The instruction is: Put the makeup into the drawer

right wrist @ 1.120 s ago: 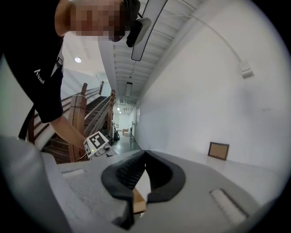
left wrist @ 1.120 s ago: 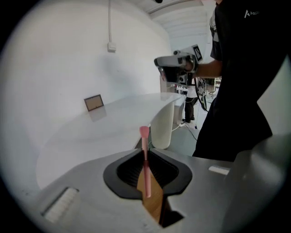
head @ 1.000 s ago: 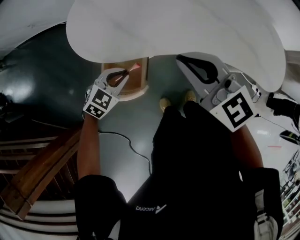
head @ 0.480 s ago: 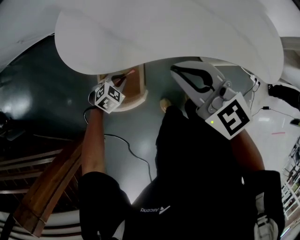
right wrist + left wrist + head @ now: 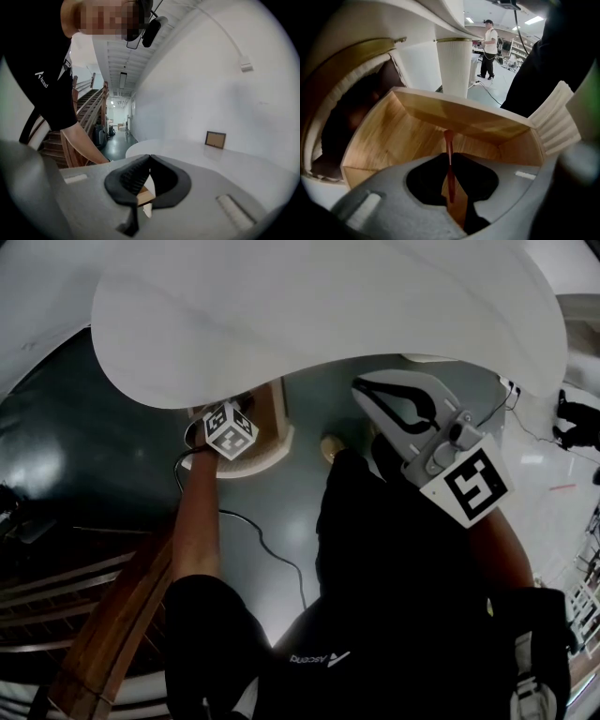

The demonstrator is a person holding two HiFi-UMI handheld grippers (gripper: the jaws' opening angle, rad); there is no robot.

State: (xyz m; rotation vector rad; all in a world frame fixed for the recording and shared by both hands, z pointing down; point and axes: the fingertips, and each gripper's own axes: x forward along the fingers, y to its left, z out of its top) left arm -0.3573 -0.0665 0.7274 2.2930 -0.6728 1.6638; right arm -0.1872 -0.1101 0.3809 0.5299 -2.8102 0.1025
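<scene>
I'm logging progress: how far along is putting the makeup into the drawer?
Done: the drawer stands open. In hand: the left gripper pinches a thin red makeup stick over it. Left: release it inside; the right gripper is shut, empty.

1. Head view: dim; white table (image 5: 309,306) glares at 12 o'clock, floor (image 5: 94,446) dark.
2. Gripper views bend at the edges, corners black; ceiling lights (image 5: 534,20) shine at 1 o'clock in the left.
</scene>
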